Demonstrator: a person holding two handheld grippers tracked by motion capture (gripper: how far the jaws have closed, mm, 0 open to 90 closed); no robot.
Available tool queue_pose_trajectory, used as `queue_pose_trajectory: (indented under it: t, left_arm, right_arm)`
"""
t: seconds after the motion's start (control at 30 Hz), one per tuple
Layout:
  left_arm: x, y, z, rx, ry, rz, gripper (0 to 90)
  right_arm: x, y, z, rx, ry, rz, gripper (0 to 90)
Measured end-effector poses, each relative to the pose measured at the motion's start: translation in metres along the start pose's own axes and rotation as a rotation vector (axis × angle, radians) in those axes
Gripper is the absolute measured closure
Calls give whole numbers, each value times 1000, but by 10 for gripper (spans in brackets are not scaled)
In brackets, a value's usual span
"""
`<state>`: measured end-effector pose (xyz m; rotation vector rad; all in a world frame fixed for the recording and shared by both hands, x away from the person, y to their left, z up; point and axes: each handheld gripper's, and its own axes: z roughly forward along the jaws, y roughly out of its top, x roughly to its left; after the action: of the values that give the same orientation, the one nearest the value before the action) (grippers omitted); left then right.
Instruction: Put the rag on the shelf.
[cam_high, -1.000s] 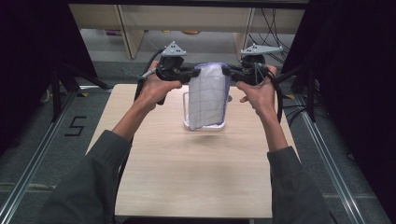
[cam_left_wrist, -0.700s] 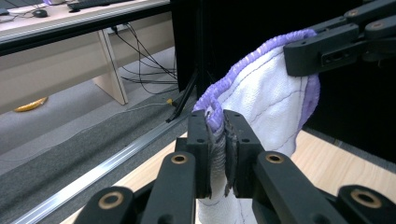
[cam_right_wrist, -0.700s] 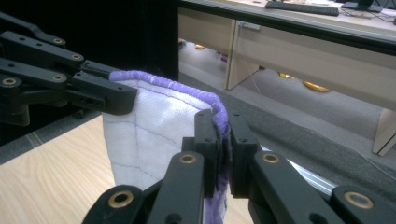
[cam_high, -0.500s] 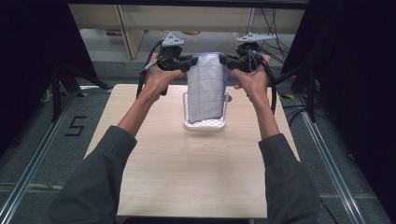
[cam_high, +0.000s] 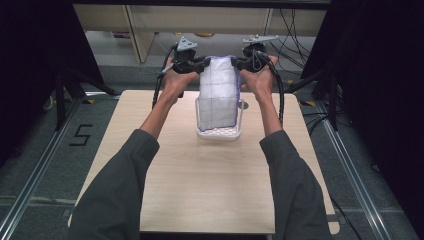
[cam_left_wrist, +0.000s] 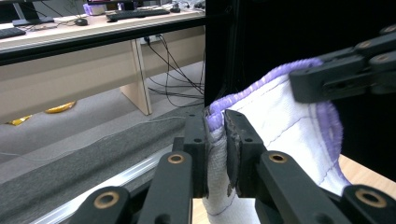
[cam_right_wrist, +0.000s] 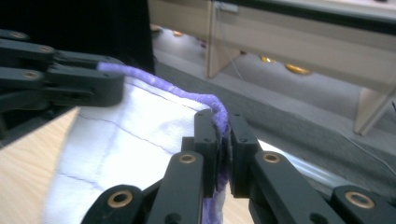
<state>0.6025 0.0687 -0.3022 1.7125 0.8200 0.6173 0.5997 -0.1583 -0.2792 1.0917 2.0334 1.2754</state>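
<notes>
A white cloth (cam_high: 218, 92) with a purple hem and thin grid lines hangs stretched between both grippers. Its lower end dips into a white perforated basket (cam_high: 218, 134) on the wooden table (cam_high: 150, 135). My left gripper (cam_high: 201, 65) is shut on the cloth's upper left corner; in the left gripper view its jaws (cam_left_wrist: 215, 140) pinch the purple hem (cam_left_wrist: 243, 100). My right gripper (cam_high: 240, 63) is shut on the upper right corner, and its jaws (cam_right_wrist: 223, 149) clamp the hem (cam_right_wrist: 163, 86) in the right gripper view. Each gripper view also shows the other gripper (cam_left_wrist: 345, 79) (cam_right_wrist: 60, 84) at the cloth's opposite corner.
The basket stands near the table's far edge, in the middle. Black curtains (cam_high: 370, 75) close off both sides. Beyond the table are a light wooden desk (cam_high: 145, 25) and cables (cam_high: 292, 30) on the grey floor. Metal rails (cam_high: 30, 185) run beside the table.
Both hands have carried the cloth toward the table's far edge and a little lower. Its lower end now hangs inside the basket.
</notes>
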Motion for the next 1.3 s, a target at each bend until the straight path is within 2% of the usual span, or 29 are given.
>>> queue_pose_trajectory:
  t: [0.03, 0.13, 0.23, 0.27, 0.33, 0.4, 0.43, 0.47, 0.53, 0.57, 0.6, 0.67, 0.73, 0.83, 0.87, 0.9, 0.97, 1.03, 1.07, 1.13, 1.2, 1.27, 1.3]
  left_arm:
    - [1, -4, 3, 10, 5, 6, 794]
    - [3, -12, 9, 30, 12, -21, 794]
    - [5, -19, 12, 63, 18, -2, 790]
    - [6, -19, 12, 65, 18, -9, 790]
    - [4, -23, 13, 97, 31, 10, 785]
    - [2, -27, 15, 124, 28, 40, 782]
    - [2, -30, 16, 139, 25, 48, 781]
    - [2, -32, 18, 133, 22, 30, 781]
    - [2, -37, 19, 158, 24, 29, 782]
    - [3, -39, 21, 164, 19, 30, 782]
    - [3, -40, 21, 179, 22, 35, 782]
    - [3, -42, 22, 183, 8, 11, 779]
    - [3, -43, 23, 202, 10, 23, 779]
    - [3, -45, 24, 218, 3, 30, 777]
    - [3, -46, 25, 226, -3, 24, 777]
    - [3, -47, 25, 233, 1, 25, 773]
    - [4, -48, 26, 244, 2, 24, 758]
    - [5, -48, 26, 250, -1, 9, 731]
    - [5, -48, 25, 255, 2, 5, 701]
    - [6, -48, 24, 265, 18, 2, 657]
    - [8, -47, 23, 264, 17, -5, 658]
    - [10, -47, 20, 269, 24, -2, 667]
    - [11, -46, 18, 272, 28, -1, 665]
  right_arm:
    - [-2, -2, 4, 10, 1, -4, 849]
    - [-2, -6, 13, 37, -10, 6, 848]
    - [-2, -10, 19, 59, -18, -10, 845]
    - [-1, -12, 20, 64, -19, 6, 845]
    - [-3, -16, 24, 80, -22, -4, 841]
    - [-3, -20, 26, 118, -19, 14, 837]
    - [-4, -22, 28, 123, -20, 5, 837]
    - [-3, -25, 29, 146, -24, 11, 837]
    - [-1, -30, 32, 178, -20, 39, 837]
    - [-3, -31, 32, 188, -18, 21, 837]
    - [-3, -33, 33, 200, -14, 32, 837]
    - [-5, -36, 36, 209, -12, 20, 834]
    - [-6, -39, 38, 239, -5, 32, 833]
    - [-10, -44, 40, 241, -8, 25, 831]
    - [-8, -46, 42, 241, -11, 54, 827]
    - [-9, -47, 43, 240, -11, 31, 823]
    - [-9, -50, 45, 246, -10, 32, 814]
    - [-10, -51, 46, 244, -13, 32, 769]
    - [-9, -51, 45, 265, -21, 48, 726]
    - [-12, -52, 46, 271, -17, 59, 677]
    - [-13, -53, 46, 260, -34, 60, 662]
    - [-14, -52, 43, 274, -25, 75, 662]
    - [-16, -53, 43, 273, -23, 62, 661]
